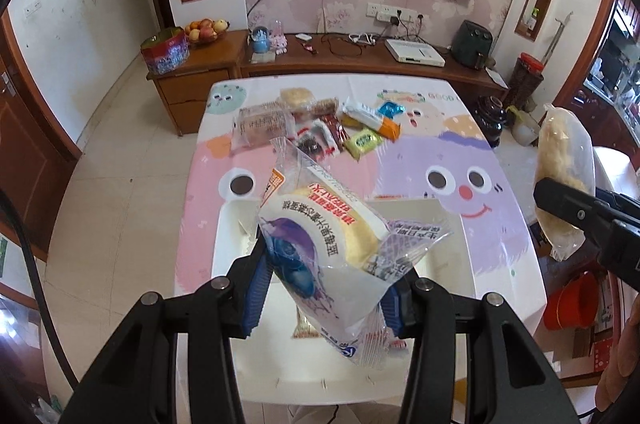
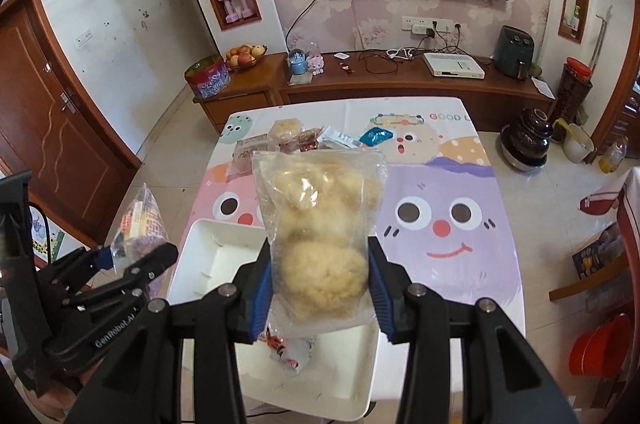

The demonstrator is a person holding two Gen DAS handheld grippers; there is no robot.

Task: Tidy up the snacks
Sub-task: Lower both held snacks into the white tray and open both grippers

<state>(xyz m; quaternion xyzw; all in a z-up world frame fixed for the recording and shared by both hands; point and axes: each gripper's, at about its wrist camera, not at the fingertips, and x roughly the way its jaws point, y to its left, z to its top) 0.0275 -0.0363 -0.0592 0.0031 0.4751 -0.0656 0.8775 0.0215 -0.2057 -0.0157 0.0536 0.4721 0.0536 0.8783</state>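
My left gripper (image 1: 326,288) is shut on a white and purple cake packet (image 1: 320,244), held tilted in the air above the white tray (image 1: 460,264). My right gripper (image 2: 320,288) is shut on a clear bag of pale round pastries (image 2: 320,216), also lifted over the white tray (image 2: 208,244). A small wrapped snack (image 2: 286,346) lies in the tray below the bag. Several loose snack packets (image 1: 320,127) lie in a pile at the far side of the table. At the left of the right wrist view the left gripper (image 2: 132,260) shows with its packet (image 2: 140,224).
The table wears a cartoon cloth (image 1: 480,175) in pink and purple. A wooden cabinet (image 1: 360,59) with a fruit bowl (image 1: 206,29), a tin and a white box stands behind. A dark jar (image 2: 528,139) and a red bucket (image 2: 600,348) sit on the floor at right.
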